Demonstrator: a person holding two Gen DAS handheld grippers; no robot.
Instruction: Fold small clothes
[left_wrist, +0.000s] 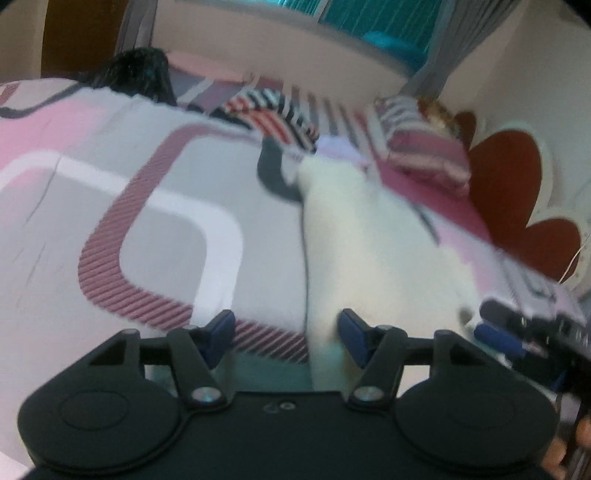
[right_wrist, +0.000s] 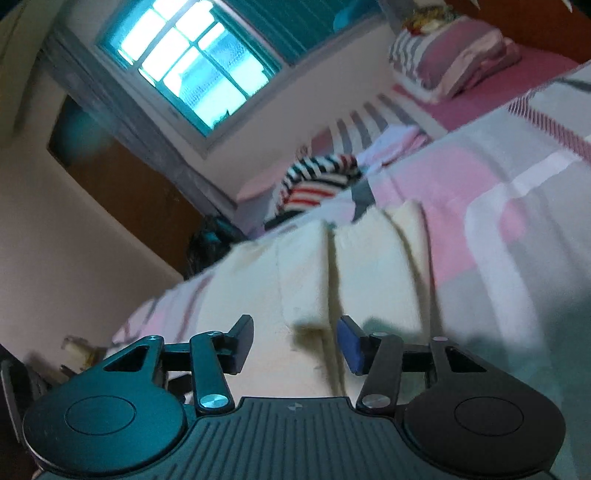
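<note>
A small cream-white garment (left_wrist: 373, 236) lies flat on the pink, grey and white bedspread (left_wrist: 110, 206). In the right wrist view the garment (right_wrist: 354, 266) shows folds and a hanging corner. My left gripper (left_wrist: 286, 332) is open, low over the bedspread at the garment's near left edge, holding nothing. My right gripper (right_wrist: 295, 339) is open just in front of the garment's near edge, holding nothing. The right gripper's body (left_wrist: 524, 325) shows at the right of the left wrist view. Both views are blurred.
A striped red, white and dark garment (left_wrist: 280, 114) and a pale lilac one (left_wrist: 340, 146) lie farther back on the bed. A striped pillow (left_wrist: 424, 147) sits by the red headboard (left_wrist: 517, 184). A dark bag (left_wrist: 140, 74) is at the far side. A window (right_wrist: 192, 62) is beyond.
</note>
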